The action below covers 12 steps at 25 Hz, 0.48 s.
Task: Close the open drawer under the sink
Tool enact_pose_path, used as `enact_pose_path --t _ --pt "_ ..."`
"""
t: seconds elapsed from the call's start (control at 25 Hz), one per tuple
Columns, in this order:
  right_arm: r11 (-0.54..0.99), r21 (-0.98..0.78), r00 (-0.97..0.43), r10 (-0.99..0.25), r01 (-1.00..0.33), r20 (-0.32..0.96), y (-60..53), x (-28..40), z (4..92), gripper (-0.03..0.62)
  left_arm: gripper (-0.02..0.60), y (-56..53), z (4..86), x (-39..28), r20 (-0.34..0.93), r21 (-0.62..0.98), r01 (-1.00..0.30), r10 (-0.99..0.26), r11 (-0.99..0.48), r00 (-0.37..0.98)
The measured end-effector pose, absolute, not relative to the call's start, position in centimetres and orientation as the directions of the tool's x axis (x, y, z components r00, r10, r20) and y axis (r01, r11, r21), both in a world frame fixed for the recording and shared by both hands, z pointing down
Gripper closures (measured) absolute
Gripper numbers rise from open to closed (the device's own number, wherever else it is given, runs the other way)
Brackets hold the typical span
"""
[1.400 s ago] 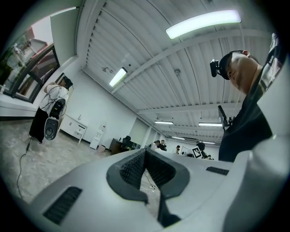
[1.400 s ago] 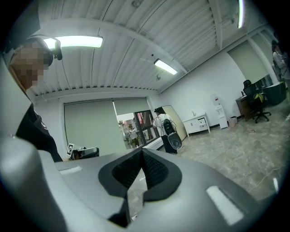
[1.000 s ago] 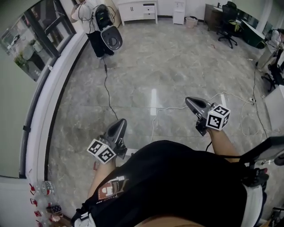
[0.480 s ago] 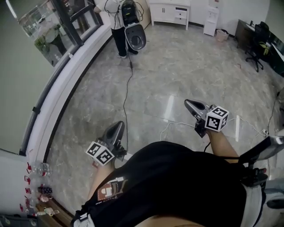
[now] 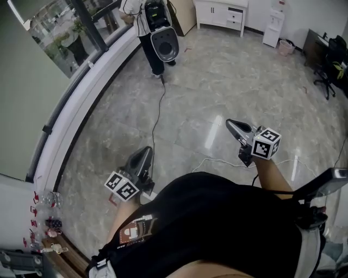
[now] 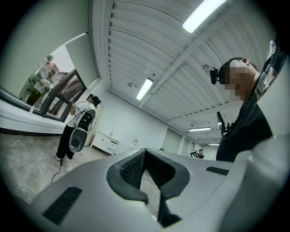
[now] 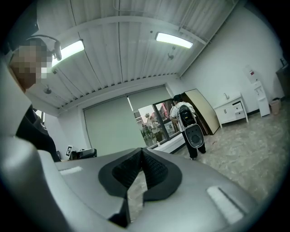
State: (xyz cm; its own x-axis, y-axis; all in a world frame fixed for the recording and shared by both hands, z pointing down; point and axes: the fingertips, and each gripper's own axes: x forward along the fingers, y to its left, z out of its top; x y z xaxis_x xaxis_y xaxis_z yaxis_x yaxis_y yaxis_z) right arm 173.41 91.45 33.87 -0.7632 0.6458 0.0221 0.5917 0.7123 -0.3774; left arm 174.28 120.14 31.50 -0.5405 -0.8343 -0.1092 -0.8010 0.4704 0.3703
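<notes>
Left hand-held gripper: jaws together, nothing between, held about level above floor.
Right hand-held gripper: jaws together, empty, about level.
Floor: grey marble, black cable trailing across.
Far side: white cabinet; 2nd person standing beside window.
Drawer under sink: in no view.

I'm looking steeply down from the head camera onto the floor. The cameras on the left gripper and right gripper are facing level from close behind their jaws. All three views are sharing the standing person.
</notes>
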Motion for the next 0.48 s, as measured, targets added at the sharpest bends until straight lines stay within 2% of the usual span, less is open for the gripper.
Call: enact_pose_path --t 0.2,0.48 --pt "0.72 -0.407 -0.781 0.624 0.562 0.028 89.1 171.2 35.1 0.592 0.58 118.5 31.5 170.8 -0.089 0.369 -0.803 -0.842 0.468 -0.532" --pt "0.767 -0.398 -0.824 0.565 0.503 0.046 87.4 167.8 35.6 0.592 0.58 116.1 32.5 164.9 -0.099 0.382 -0.839 -0.885 0.388 -0.455"
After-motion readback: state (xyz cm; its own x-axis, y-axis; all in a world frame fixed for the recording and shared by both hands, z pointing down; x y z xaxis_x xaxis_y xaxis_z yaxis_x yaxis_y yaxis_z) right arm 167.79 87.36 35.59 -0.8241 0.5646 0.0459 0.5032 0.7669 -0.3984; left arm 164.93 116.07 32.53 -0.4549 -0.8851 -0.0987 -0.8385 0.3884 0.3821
